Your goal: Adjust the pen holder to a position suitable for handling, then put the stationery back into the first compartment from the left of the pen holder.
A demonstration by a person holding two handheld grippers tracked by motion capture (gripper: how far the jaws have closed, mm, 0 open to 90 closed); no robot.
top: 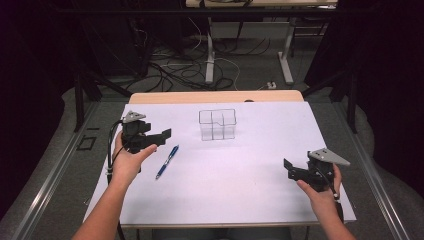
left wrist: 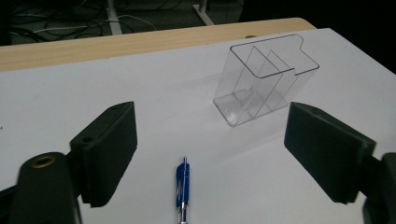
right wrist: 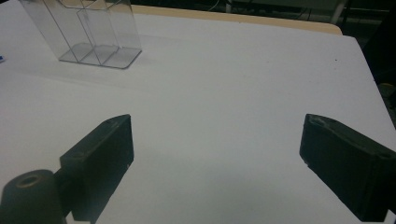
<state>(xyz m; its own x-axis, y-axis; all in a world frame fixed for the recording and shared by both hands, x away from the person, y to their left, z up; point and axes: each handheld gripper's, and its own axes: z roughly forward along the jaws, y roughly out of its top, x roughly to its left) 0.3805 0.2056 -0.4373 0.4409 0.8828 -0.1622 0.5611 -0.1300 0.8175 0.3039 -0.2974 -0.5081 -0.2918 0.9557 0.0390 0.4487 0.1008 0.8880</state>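
A blue pen (top: 167,161) lies on the white table sheet (top: 240,165), slanted, left of centre. Behind it stands a clear plastic organizer (top: 217,124) with several compartments, upright and empty. My left gripper (top: 161,136) hovers open just left of the pen; in the left gripper view the pen (left wrist: 182,186) lies between the wide-apart jaws, with the organizer (left wrist: 264,86) farther ahead. My right gripper (top: 289,169) is open near the table's right front, nothing between its jaws. The right gripper view has the organizer (right wrist: 86,32) at upper left.
A wooden table edge (top: 215,96) runs along the back of the white sheet. Beyond it, cables and metal table legs (top: 210,60) cover the floor. Dark curtains stand on both sides.
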